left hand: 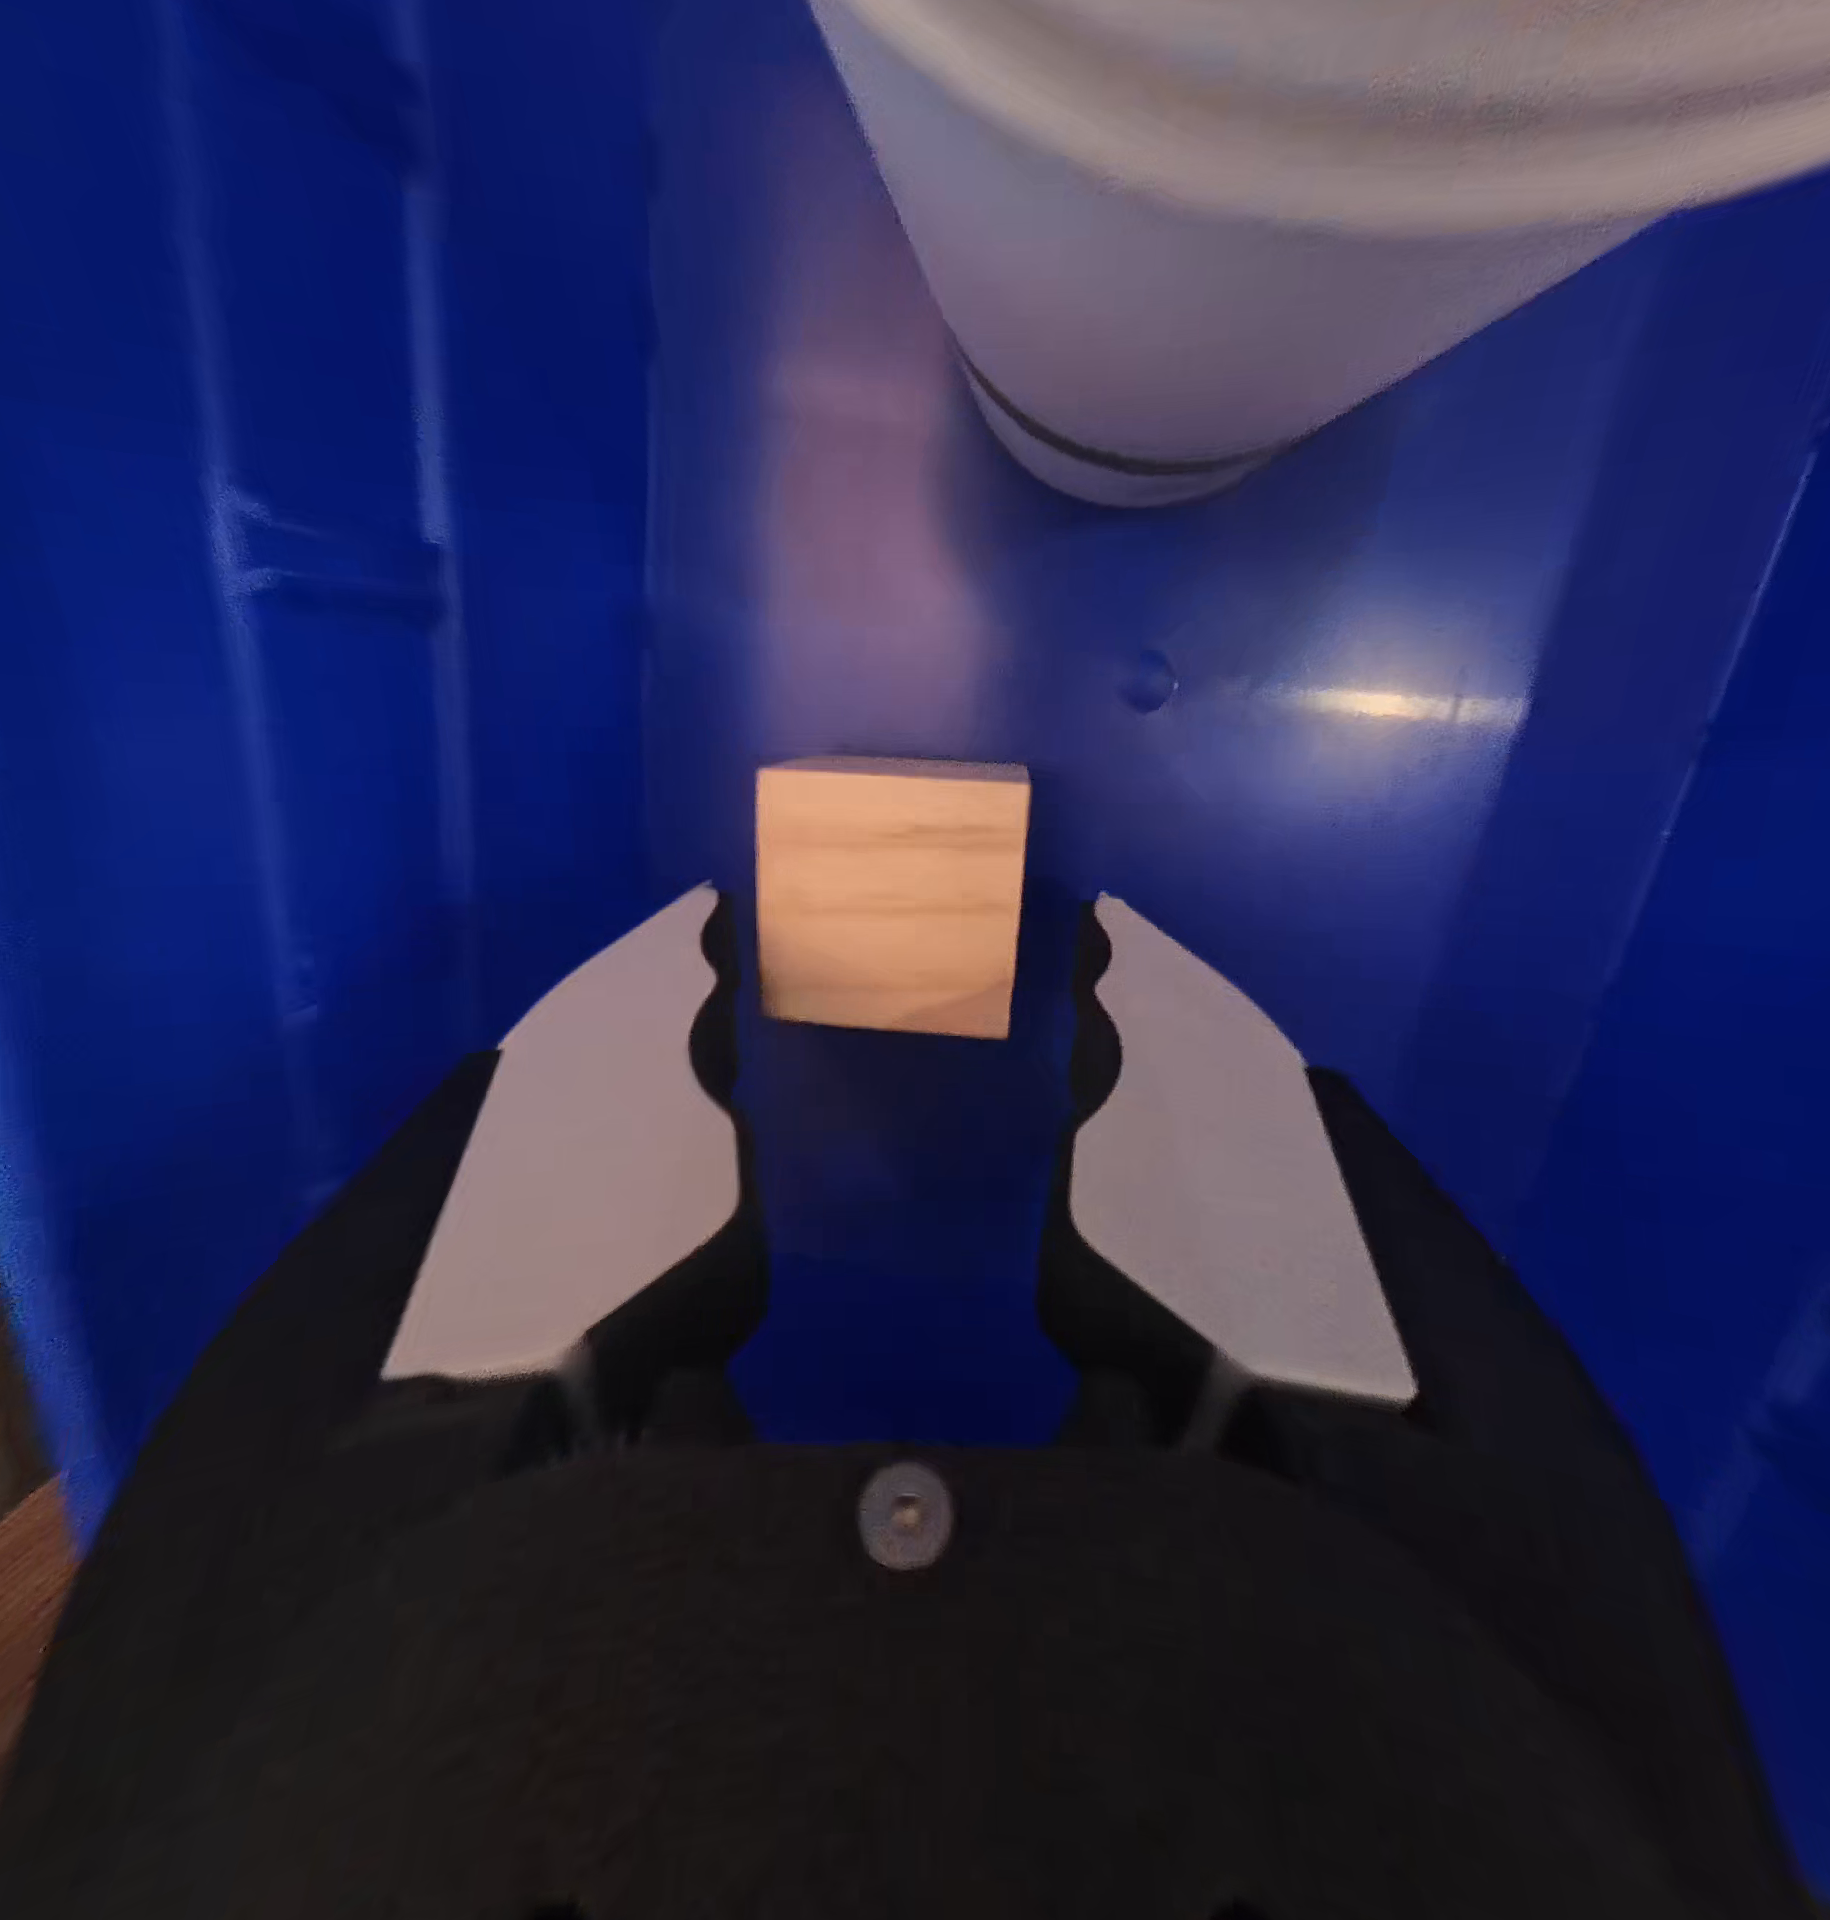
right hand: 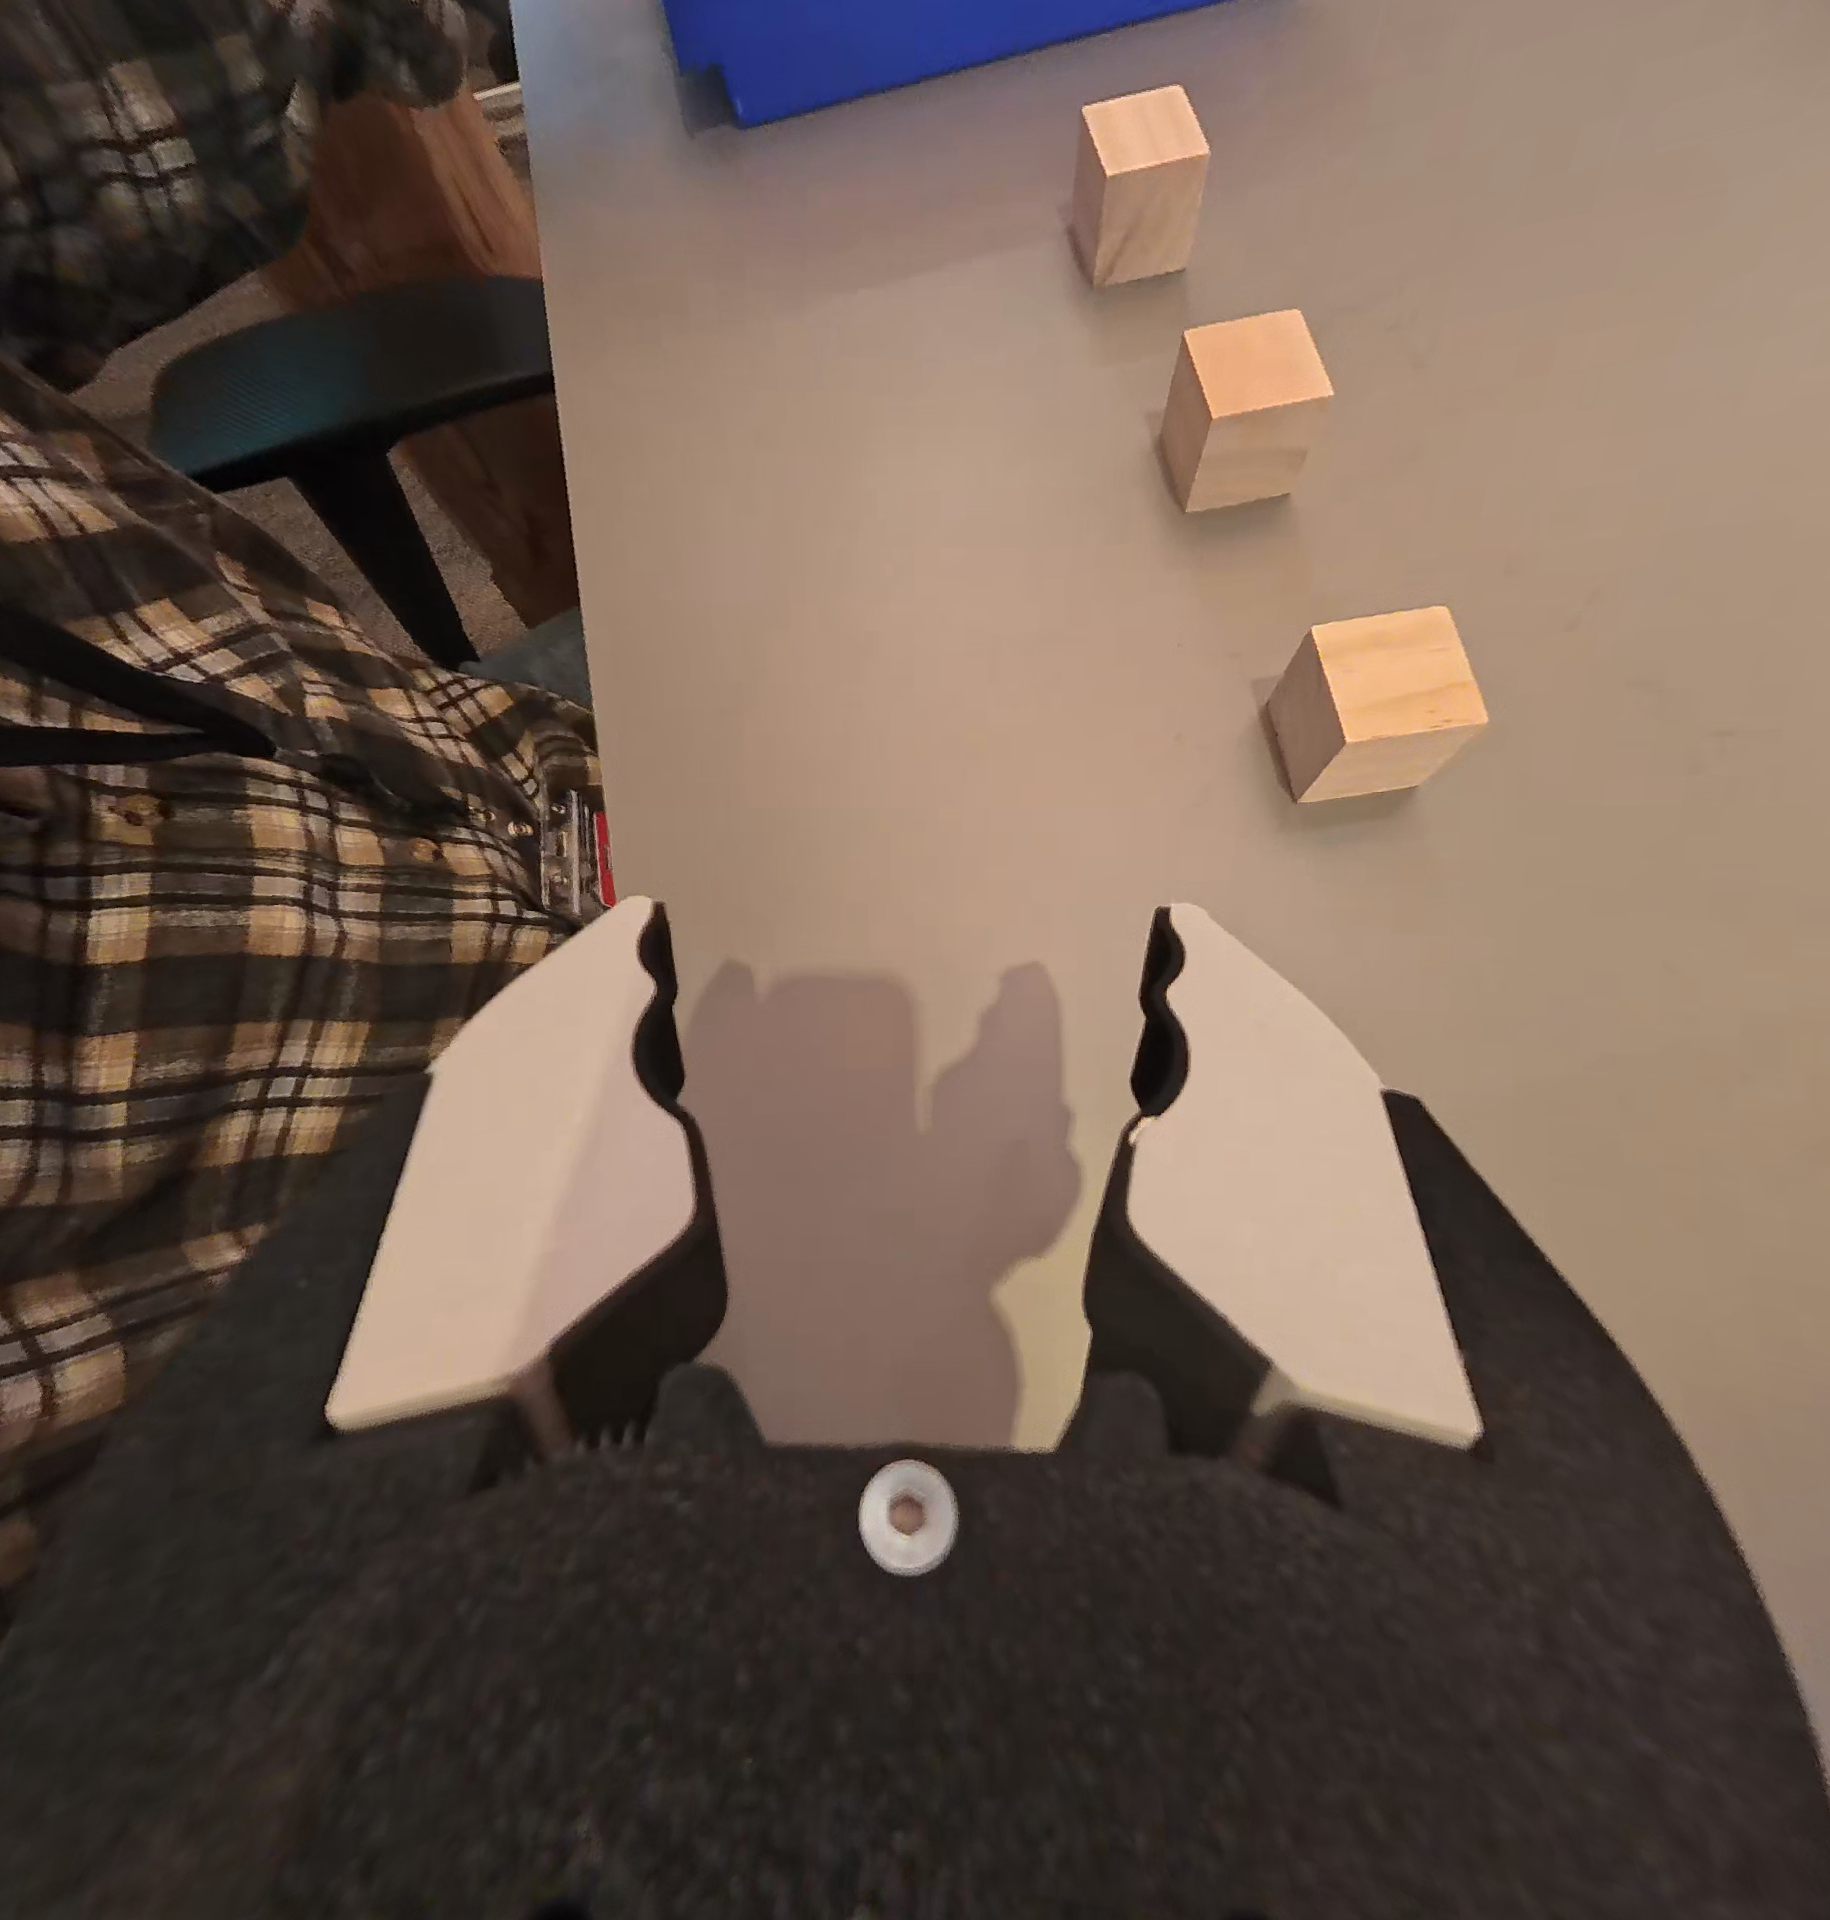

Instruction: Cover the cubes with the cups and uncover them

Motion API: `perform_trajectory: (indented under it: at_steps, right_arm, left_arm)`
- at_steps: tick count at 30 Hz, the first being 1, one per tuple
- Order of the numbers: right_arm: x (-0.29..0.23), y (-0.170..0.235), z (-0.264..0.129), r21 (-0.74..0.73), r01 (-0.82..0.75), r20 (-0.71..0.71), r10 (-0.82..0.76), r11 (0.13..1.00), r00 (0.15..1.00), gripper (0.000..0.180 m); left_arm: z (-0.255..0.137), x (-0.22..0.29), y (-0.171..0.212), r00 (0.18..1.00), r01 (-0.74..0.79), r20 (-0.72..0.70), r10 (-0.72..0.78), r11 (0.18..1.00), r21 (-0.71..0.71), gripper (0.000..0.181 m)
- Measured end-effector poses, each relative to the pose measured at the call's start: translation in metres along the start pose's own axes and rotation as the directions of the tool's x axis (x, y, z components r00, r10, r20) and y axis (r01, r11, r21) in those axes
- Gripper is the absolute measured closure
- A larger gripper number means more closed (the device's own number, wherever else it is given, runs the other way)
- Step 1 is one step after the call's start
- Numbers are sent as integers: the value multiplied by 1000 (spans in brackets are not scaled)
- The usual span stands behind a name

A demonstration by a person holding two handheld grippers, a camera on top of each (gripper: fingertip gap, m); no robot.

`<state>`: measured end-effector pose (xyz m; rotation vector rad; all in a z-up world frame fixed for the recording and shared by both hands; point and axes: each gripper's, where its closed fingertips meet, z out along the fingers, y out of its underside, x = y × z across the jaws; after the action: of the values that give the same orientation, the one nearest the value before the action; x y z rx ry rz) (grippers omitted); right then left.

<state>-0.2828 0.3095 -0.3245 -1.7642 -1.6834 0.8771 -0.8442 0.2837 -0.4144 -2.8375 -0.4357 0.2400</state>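
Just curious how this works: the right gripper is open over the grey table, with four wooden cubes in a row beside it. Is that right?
Not quite: the right wrist view shows three cubes, not four, at and. The rest holds: the right gripper is open and empty over the grey table, with the cubes in a row to its right.

The blue bin (left hand: 1410,831) is glossy plastic, catching a bright glare; the cube (left hand: 888,899) inside it is pale, matt wood with faint grain — like the three cubes (right hand: 1249,410) on the smooth, matt grey table (right hand: 838,623) — and the shirt (right hand: 163,935) is plaid cloth
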Motion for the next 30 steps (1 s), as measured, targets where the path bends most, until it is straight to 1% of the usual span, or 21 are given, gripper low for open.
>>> perform_trajectory:
  at_steps: [2,5,7,9,11,13,14,16,18,20,22,24,26,28,30]
  right_arm:
    - [-1,0,-3,7,4,-3,-4,1000,1000,95]
    - [-2,0,-6,23,2,3,-2,1000,1000,98]
    - [-1,0,-9,37,-2,-2,2,999,1000,100]
    - [-2,-3,-12,65,-3,-2,3,998,1000,103]
    - [-2,-10,-16,108,-2,1,2,994,1000,104]
    - [-1,-20,-19,153,3,1,-3,988,1000,105]
    - [0,-26,-20,177,12,-2,-11,984,1000,106]
    - [1,-41,-22,220,36,1,-38,975,999,105]
    - [2,-60,-21,252,62,6,-66,966,998,105]
    - [0,-82,-21,279,99,12,-106,955,994,106]
    - [-1,-103,-19,287,140,3,-147,948,989,108]
    - [-3,-119,-17,268,183,-5,-189,946,982,111]
    - [-3,-128,-14,221,222,-11,-225,950,974,112]
    - [-3,-131,-10,178,247,0,-251,952,968,116]
    - [-3,-130,-7,137,255,24,-261,957,965,120]
  left_arm:
    - [7,-1,3,1000,-26,-8,25,999,-40,133]
    - [6,2,0,997,-54,-60,52,998,-30,135]
    - [-3,4,-3,991,-91,-98,92,996,14,135]
    - [-22,3,-11,985,-116,-114,128,988,106,135]
    - [-52,8,-20,972,-140,-153,180,961,236,135]
    - [-93,29,-29,937,-168,-222,270,905,390,135]
    - [-117,47,-33,907,-182,-260,332,865,467,135]
    - [-165,95,-38,823,-228,-297,484,760,608,135]
    - [-203,158,-35,702,-297,-287,652,634,714,136]
    - [-225,227,-23,559,-367,-250,790,507,780,136]
    - [-237,293,-7,419,-395,-237,876,411,822,136]
    - [-239,348,11,289,-413,-241,927,347,842,136]
    - [-238,387,26,193,-427,-237,952,299,853,136]
    - [-237,412,37,130,-421,-239,962,272,865,136]
    - [-239,426,45,83,-408,-255,963,267,873,136]
